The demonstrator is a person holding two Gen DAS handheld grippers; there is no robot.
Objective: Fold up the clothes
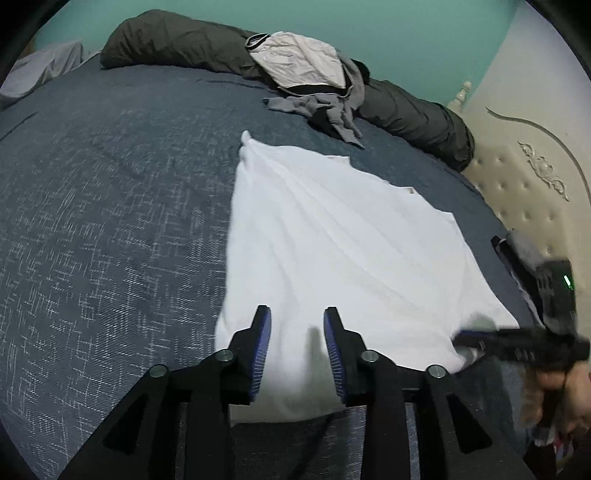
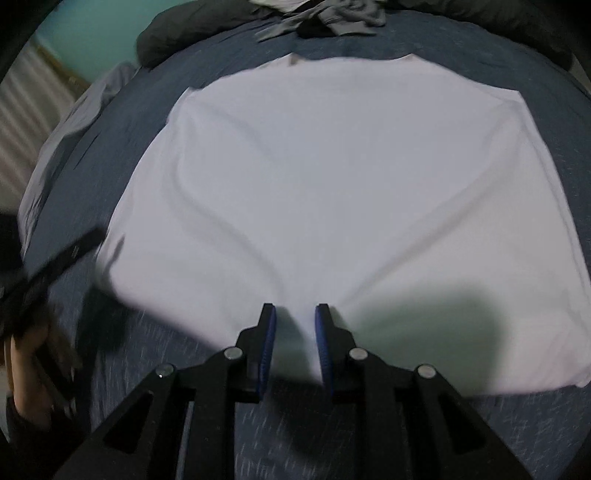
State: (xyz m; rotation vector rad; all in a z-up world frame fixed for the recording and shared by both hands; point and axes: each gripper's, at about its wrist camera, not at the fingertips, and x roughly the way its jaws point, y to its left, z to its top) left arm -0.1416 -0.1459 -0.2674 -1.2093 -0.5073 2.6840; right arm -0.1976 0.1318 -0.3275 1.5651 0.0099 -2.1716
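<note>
A white shirt (image 1: 332, 251) lies spread flat on the blue bedspread (image 1: 110, 221), its hem nearest the two grippers, its neck end pointing toward the far side of the bed. Long soft creases run across the cloth; otherwise it sits smooth.

The left gripper (image 1: 297, 317) hangs over the near left corner of the shirt, tilted downward. Its jaws stand partly apart, with white cloth showing below the gap and nothing pinched between the blue pads (image 1: 263, 339). A small shadow falls on the cloth between them.

The right gripper (image 2: 294, 314) is over the middle of the hem, also angled down. Its jaws are narrower than the left's but still parted, and the pads do not press on anything that I can see; whether the tips touch the fabric I cannot tell. Its shadow lies dark on the shirt just to its right. In the left view this gripper is a blurred black shape at the shirt's right corner, with a hand (image 1: 565, 384) behind it.

Beyond the shirt, near the far edge, a grey garment (image 1: 332, 110) lies crumpled, with a pale pink one (image 1: 299, 59) on top of a long dark bolster (image 1: 177, 44). A cream tufted headboard (image 1: 524, 177) stands at the right, a teal wall (image 1: 406, 29) behind.
</note>
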